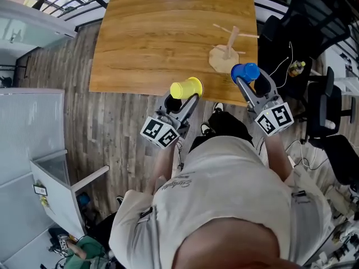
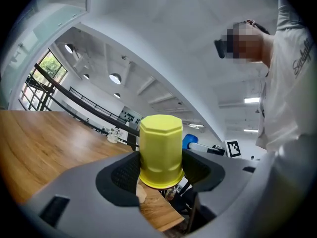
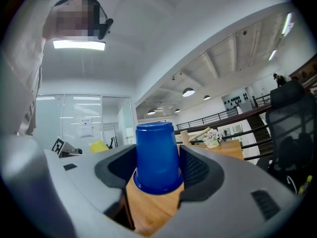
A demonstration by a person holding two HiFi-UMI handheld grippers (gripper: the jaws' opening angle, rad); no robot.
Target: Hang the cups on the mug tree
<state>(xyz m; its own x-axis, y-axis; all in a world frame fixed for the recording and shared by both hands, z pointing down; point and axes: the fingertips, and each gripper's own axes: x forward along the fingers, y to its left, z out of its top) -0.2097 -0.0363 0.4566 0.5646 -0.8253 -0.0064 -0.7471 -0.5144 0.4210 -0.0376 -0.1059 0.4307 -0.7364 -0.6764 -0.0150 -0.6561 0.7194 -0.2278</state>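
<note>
My left gripper (image 1: 185, 96) is shut on a yellow cup (image 1: 187, 88), held just above the table's near edge. The cup (image 2: 160, 150) sits rim-first between the dark pads in the left gripper view. My right gripper (image 1: 245, 78) is shut on a blue cup (image 1: 245, 72), clamped the same way (image 3: 157, 157). The wooden mug tree (image 1: 228, 46) stands on the table's right part, just beyond the blue cup, its pegs bare. In the right gripper view the mug tree (image 3: 200, 135) peeks out behind the blue cup.
The wooden table (image 1: 162, 32) stretches away from me. Black office chairs (image 1: 325, 116) and cables stand to its right. A white cabinet (image 1: 39, 144) is at the left on the plank floor. My body fills the lower part of the head view.
</note>
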